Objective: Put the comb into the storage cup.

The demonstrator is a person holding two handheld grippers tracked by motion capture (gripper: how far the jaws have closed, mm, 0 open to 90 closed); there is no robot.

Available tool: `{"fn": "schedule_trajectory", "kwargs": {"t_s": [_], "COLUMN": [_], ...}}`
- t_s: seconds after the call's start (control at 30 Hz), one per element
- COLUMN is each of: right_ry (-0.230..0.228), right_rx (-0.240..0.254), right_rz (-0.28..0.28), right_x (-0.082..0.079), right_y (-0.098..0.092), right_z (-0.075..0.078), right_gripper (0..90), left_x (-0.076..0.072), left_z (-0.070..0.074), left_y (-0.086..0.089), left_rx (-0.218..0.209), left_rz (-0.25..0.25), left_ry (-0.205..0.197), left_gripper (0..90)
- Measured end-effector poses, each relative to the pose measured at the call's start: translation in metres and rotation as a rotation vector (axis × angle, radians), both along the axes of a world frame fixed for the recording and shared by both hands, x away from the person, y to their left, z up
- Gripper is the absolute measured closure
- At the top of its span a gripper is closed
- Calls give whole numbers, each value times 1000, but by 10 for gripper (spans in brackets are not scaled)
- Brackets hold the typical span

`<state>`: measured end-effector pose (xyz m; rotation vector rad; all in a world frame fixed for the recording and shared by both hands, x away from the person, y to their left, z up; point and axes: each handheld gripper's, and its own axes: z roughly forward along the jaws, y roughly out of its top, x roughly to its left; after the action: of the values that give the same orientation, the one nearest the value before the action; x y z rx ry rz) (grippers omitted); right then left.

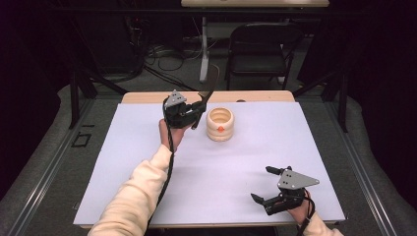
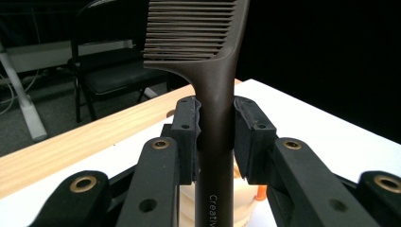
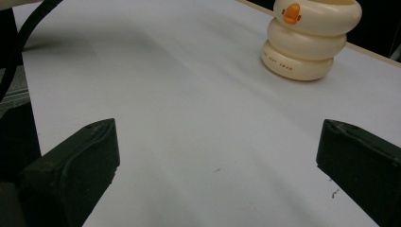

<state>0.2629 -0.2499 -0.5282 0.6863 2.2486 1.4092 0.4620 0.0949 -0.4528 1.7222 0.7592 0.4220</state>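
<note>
High view: the left tongs [image 1: 195, 111] sit at about 11 o'clock on the white tabletop [image 1: 147, 162], just left of the cream ringed holder [image 1: 220, 124], which stands upright near 12 o'clock. A dark comb [image 1: 206, 91] rises from these tongs, tilted up and toward the far edge, its lower end close beside the holder's rim. The right tongs [image 1: 263, 186] rest at about 5 o'clock, well apart from the holder, their arms spread with nothing between them.

Left gripper view: the left tongs are clamped on the comb's handle [image 2: 215, 142], both pads pressed flat against it, teeth at 12 o'clock and the handle end dropping toward 6 o'clock, where the holder [image 2: 246, 198] peeks through behind it.

Right gripper view: the right tongs [image 3: 217, 156] stand wide and hold nothing, with bare tabletop between them. The holder [image 3: 307, 42], with an orange beak mark, is at about 1 o'clock.

Judging from this, the comb is probably bound for the holder's mouth. The handle end sits beside the rim rather than over the opening, so lowering now could catch the wall and tip or shove the light holder. The grip is narrow on a smooth handle, so a knock might swivel the comb.
</note>
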Motion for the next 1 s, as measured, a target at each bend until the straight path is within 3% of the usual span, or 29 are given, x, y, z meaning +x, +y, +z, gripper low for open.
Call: {"fn": "schedule_trajectory", "kwargs": {"t_s": [0.37,0.8,1.0], "right_ry": [0,-2,-1], "right_rx": [-2,-5,-5], "right_rz": [0,-1,0], "right_x": [-1,-1,-2], "right_y": [0,0,0], "right_z": [0,0,0], "right_gripper": [0,0,0], "left_x": [8,17,21], "left_z": [3,5,8], "left_y": [-8,-22,-28], "left_rx": [-19,-14,-7], "left_rz": [1,-25,-9], "left_ry": [-15,-57,-69], "left_gripper": [723,723,723]}}
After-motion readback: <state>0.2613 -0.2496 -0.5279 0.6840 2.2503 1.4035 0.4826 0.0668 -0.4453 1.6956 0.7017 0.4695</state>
